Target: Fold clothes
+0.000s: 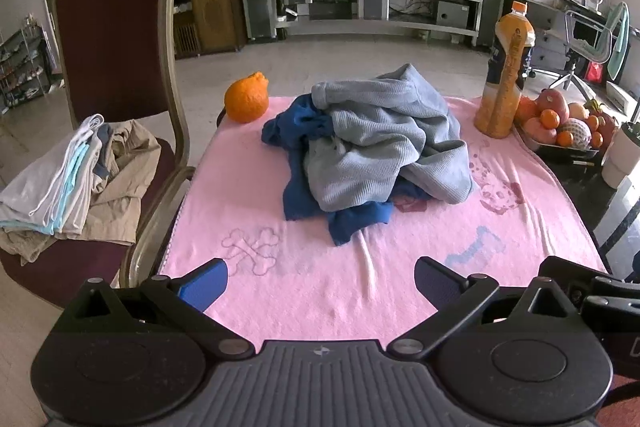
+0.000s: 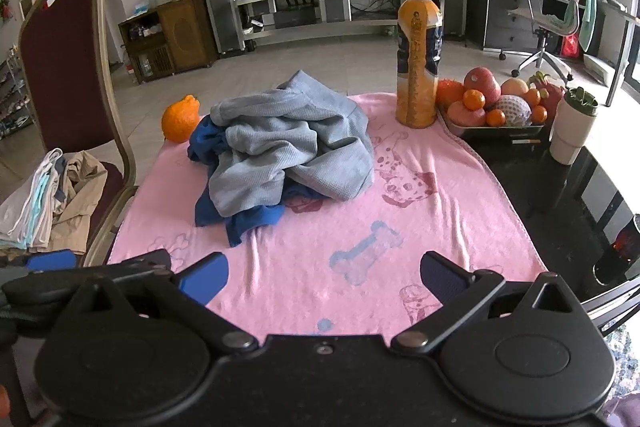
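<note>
A crumpled grey-blue knit garment (image 1: 384, 139) (image 2: 288, 147) lies heaped on a dark blue garment (image 1: 312, 163) (image 2: 244, 219) in the middle of a pink blanket (image 1: 320, 267) (image 2: 360, 211) that covers the table. My left gripper (image 1: 320, 283) hangs over the blanket's near edge, short of the heap, open with nothing between its blue pads. In the right wrist view my right gripper (image 2: 324, 277) stands the same way, open and empty, near the front edge. Part of the left gripper (image 2: 52, 261) shows at the lower left there.
A large orange (image 1: 246, 98) (image 2: 180, 121) sits at the blanket's far left corner. An orange juice bottle (image 1: 506, 75) (image 2: 418, 59), a fruit tray (image 1: 560, 145) (image 2: 496, 129) and a white cup (image 2: 572, 127) stand at the far right. A chair (image 1: 116, 39) (image 2: 60, 67) on the left holds folded clothes (image 1: 60, 183) (image 2: 44, 203).
</note>
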`<state>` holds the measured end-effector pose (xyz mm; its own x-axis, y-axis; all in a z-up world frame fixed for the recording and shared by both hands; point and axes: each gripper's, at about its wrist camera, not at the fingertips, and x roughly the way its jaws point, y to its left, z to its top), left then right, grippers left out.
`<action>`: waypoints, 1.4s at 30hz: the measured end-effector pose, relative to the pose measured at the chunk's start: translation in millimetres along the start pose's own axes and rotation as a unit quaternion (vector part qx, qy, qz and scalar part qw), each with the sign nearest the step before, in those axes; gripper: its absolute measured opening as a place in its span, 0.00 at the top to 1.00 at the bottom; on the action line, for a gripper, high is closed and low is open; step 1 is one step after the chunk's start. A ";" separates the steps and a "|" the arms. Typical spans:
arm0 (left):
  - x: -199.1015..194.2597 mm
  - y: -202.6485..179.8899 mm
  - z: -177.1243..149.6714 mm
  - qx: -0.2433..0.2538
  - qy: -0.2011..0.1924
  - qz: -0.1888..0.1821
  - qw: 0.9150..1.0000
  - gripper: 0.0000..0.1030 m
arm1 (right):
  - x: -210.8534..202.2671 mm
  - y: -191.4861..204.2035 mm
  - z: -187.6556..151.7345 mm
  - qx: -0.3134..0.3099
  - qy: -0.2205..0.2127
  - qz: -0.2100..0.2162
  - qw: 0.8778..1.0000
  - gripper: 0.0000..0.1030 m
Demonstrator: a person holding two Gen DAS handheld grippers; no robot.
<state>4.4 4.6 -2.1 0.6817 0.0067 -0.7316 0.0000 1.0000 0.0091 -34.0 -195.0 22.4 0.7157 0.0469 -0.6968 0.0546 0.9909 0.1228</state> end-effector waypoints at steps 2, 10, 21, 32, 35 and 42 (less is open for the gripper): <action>-0.3 3.0 2.7 0.003 -0.006 -0.001 1.000 0.02 | 2.0 5.9 -3.1 -0.001 0.001 -0.001 1.000 0.00; -6.8 -8.8 -1.8 0.021 -0.021 0.022 0.999 0.02 | -2.3 -6.7 -0.1 0.007 -0.005 0.011 1.000 0.00; -7.2 -8.6 -2.4 0.022 -0.021 0.026 0.999 0.02 | -1.9 -0.8 -3.6 -0.002 -0.009 -0.001 1.000 0.00; -4.6 -8.5 -3.1 0.023 -0.017 0.029 0.999 0.02 | -0.5 0.2 -4.6 -0.002 -0.005 -0.003 1.000 0.00; -3.6 -9.0 -3.4 0.023 -0.016 0.030 0.999 0.02 | 0.4 0.3 -4.7 -0.001 -0.004 -0.003 1.000 0.00; -2.8 -9.2 -4.3 0.024 -0.015 0.033 0.999 0.02 | 2.1 -0.5 -6.6 0.001 -0.002 -0.001 1.000 0.00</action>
<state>-0.7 -4.6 -3.1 0.7024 0.0709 -0.7082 -0.0102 0.9959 0.0896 -37.1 -194.6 16.2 0.7177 0.0438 -0.6950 0.0577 0.9908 0.1221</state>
